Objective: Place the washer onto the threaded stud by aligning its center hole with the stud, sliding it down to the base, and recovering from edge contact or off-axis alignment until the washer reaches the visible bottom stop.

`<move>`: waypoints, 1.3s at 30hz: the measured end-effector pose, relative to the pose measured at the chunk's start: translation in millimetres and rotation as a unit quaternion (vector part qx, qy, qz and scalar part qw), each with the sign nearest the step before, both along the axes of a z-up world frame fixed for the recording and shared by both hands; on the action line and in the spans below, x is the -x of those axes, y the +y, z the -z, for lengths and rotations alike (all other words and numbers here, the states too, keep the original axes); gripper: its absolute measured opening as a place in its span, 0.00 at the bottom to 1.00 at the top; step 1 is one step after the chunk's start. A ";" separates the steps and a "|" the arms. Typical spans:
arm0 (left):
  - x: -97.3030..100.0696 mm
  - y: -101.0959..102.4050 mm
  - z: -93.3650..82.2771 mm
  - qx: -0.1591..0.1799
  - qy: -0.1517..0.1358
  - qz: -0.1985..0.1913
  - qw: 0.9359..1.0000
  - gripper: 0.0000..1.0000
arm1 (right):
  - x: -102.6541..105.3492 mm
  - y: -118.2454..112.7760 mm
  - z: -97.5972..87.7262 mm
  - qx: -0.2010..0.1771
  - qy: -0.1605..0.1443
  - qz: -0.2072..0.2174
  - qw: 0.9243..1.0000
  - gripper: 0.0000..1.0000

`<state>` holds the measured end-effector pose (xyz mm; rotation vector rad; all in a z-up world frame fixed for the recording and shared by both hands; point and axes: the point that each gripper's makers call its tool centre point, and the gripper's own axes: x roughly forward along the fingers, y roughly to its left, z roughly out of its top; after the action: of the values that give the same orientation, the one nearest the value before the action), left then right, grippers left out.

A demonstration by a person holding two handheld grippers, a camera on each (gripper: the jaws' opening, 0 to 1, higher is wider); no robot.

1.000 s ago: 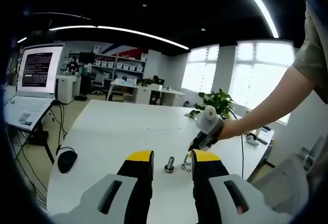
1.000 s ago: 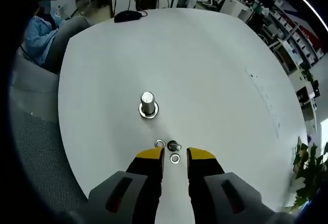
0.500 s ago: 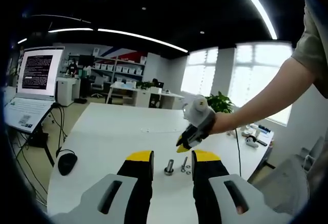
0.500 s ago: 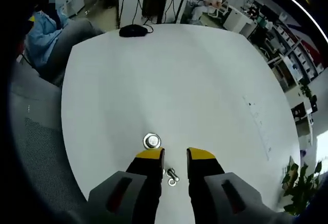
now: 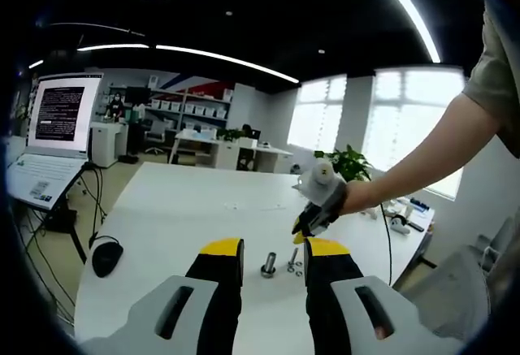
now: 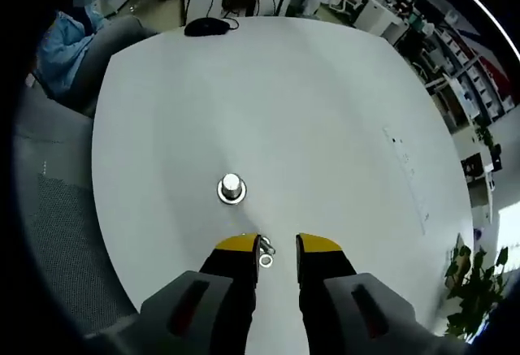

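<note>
Left gripper view: your left gripper [image 5: 272, 251] sits spread over the white table [image 5: 187, 201], threaded stud [image 5: 268, 262] upright between its tips. Your right gripper [image 5: 307, 227] hovers just above small hardware [image 5: 294, 266].

Right gripper view: jaws parted, empty; washer [image 6: 266, 261] lies between the tips, stud [image 6: 231, 188] beyond.

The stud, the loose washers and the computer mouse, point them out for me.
stud [image 6: 231, 188]: right gripper view, on its top end.
washers [image 6: 265, 259]: right gripper view, on the ring between the jaws.
computer mouse [image 5: 106, 254]: left gripper view, on its back.
</note>
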<state>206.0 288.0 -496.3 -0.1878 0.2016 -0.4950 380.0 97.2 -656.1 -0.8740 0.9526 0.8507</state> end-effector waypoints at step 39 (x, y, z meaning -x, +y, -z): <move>-2.5 0.1 13.2 -0.011 0.026 -0.002 1.000 0.27 | 18.9 -43.2 82.2 0.003 0.110 0.083 0.990 0.20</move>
<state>208.5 288.1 -509.5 -0.1798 0.2565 -0.4843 361.1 53.9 -738.3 -0.7044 1.2034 0.8120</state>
